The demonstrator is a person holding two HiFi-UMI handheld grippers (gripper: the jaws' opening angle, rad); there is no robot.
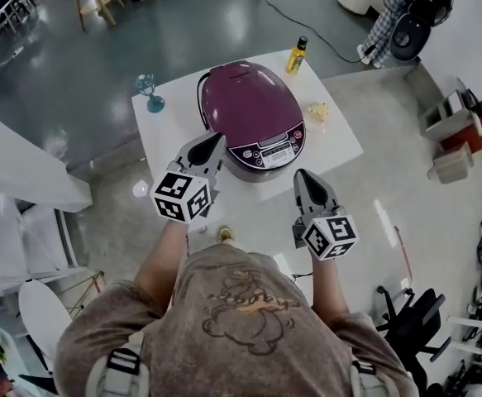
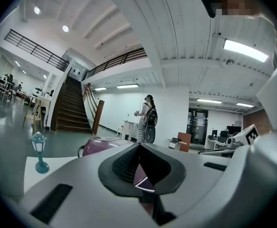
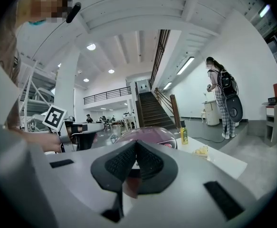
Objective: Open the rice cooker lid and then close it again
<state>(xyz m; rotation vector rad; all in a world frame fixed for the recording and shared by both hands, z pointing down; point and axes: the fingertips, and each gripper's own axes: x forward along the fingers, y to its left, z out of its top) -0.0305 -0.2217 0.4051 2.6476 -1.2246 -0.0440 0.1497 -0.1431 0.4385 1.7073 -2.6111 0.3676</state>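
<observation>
The purple rice cooker point(image 1: 253, 110) stands on a white table point(image 1: 340, 143) with its lid down and its control panel point(image 1: 269, 149) facing me. My left gripper point(image 1: 217, 138) is shut and empty, its tip over the cooker's front left edge. My right gripper point(image 1: 302, 174) is shut and empty too, held just off the table's near edge, short of the cooker's front right. In the left gripper view the cooker point(image 2: 102, 145) shows beyond the closed left gripper point(image 2: 139, 145). In the right gripper view the cooker point(image 3: 148, 134) lies straight ahead of the closed right gripper point(image 3: 137, 142).
A yellow bottle point(image 1: 297, 55) stands at the table's far corner, a teal lamp ornament point(image 1: 149, 92) at its left edge, and a pale yellow item point(image 1: 317, 112) right of the cooker. A cable runs across the floor beyond. A person with a backpack point(image 2: 147, 118) stands far off.
</observation>
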